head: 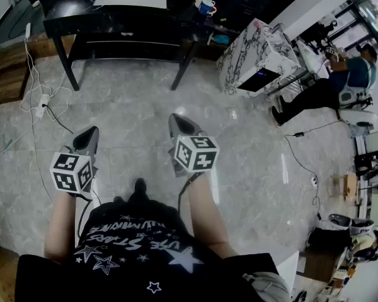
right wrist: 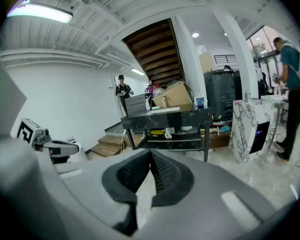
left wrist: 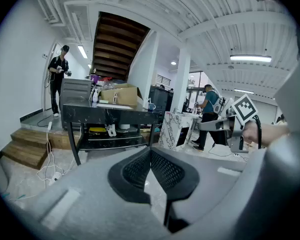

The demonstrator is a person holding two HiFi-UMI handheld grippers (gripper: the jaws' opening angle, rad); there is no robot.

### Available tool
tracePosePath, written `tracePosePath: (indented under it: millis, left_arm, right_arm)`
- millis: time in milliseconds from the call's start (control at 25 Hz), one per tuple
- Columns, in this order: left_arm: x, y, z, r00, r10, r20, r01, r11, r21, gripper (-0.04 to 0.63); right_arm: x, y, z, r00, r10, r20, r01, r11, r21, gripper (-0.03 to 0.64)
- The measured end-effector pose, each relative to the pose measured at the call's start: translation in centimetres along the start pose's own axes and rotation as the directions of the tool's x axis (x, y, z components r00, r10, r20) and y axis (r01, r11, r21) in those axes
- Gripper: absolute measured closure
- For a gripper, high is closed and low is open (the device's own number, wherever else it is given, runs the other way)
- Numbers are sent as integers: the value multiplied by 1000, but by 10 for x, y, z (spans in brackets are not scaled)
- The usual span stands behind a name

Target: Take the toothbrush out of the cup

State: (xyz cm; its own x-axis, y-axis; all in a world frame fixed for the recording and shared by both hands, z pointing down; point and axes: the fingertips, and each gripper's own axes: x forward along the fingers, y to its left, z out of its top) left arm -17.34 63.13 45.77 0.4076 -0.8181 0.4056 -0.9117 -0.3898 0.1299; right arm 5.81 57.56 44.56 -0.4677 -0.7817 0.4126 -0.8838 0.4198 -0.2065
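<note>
Nothing underway yet: the left tongs (left wrist: 150, 151) and the right tongs (right wrist: 150, 155) are both pinched together and empty, well short of the glossy black counter (head: 132, 16). The small blue cup (head: 206, 7) stands at the counter's right end. The toothbrush is too small to spot, so the whole job remains.

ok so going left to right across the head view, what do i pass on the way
white cables on the floor → left gripper → right gripper → marble cabinet → seated person
</note>
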Motion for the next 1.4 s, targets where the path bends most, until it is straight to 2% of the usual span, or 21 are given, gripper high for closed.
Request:
tracePosePath:
  millis: [280, 560, 760, 1000, 1160, 1280, 1400]
  left_arm:
    - [10, -1, 1, 1000, 12, -13, -12, 1000, -9, 586]
    - [29, -5, -6, 999, 26, -42, -28, 998, -47, 586]
    - [49, -12, 6, 999, 45, -26, -46, 998, -35, 586]
    - [65, -13, 29, 997, 74, 8, -73, 997, -18, 586]
    - [73, -7, 34, 996, 83, 13, -82, 996, -29, 586]
    - [84, 1, 35, 997, 83, 1, -83, 996, -38, 586]
    - [101, 13, 40, 997, 79, -8, -79, 996, -42, 586]
  right_arm:
    - [5, -11, 2, 1000, 2, -1, -2, 1000, 12, 612]
    - [17, -31, -3, 1000, 9, -27, -9, 1000, 25, 612]
    - [24, -58, 11, 1000, 21, 0, -21, 999, 30, 612]
    - [39, -73, 37, 996, 68, 54, -67, 998, -19, 611]
    - [55, -75, 50, 993, 91, 76, -89, 995, -32, 442]
    - [70, -80, 52, 994, 85, 64, -83, 996, -25, 393]
    - [87, -87, 57, 996, 74, 50, -73, 997, -16, 376]
